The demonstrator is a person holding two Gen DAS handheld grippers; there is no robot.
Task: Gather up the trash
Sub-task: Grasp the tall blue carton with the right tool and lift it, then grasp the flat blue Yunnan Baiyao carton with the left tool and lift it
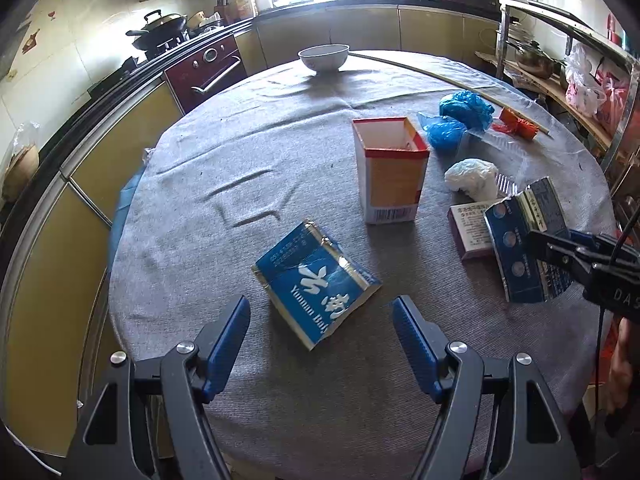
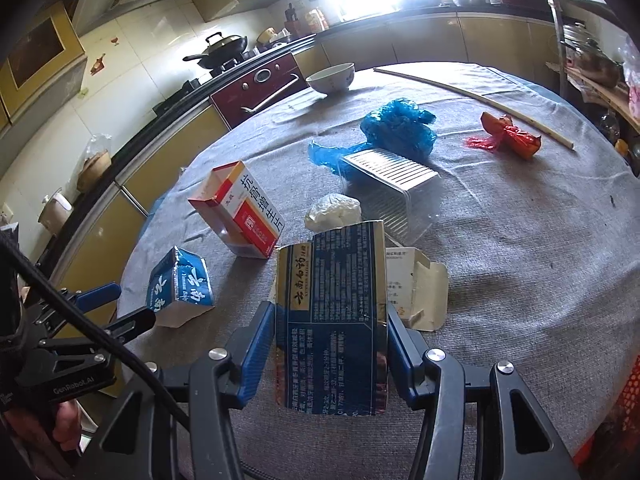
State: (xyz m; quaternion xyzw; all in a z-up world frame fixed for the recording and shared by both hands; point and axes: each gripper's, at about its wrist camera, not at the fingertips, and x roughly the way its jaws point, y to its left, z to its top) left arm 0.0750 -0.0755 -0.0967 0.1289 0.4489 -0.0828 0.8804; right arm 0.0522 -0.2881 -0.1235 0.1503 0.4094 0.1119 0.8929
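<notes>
A round kitchen table under a grey cloth is strewn with trash as a person works two handheld grippers over it. The right gripper is clamped on a torn dark-blue carton, both blue pads pressed against its long edges, the piece held tilted above the cloth. The left gripper hangs empty with its jaws apart, angled steeply down just short of a crushed blue carton lying on the cloth in front of it. An open orange-and-white box stands upright near the middle, seemingly the collection bin, though that is a guess. Risk lies in the thin card: squeezed only at its edges, it could buckle and slip out. The standing box looks light and could tip if the carton strikes its rim. The crushed carton is flat and broad, so the left pads may skid over it or snag the cloth. Further off wait blue plastic bags, a white paper wad, a clear tray and a red wrapper.
</notes>
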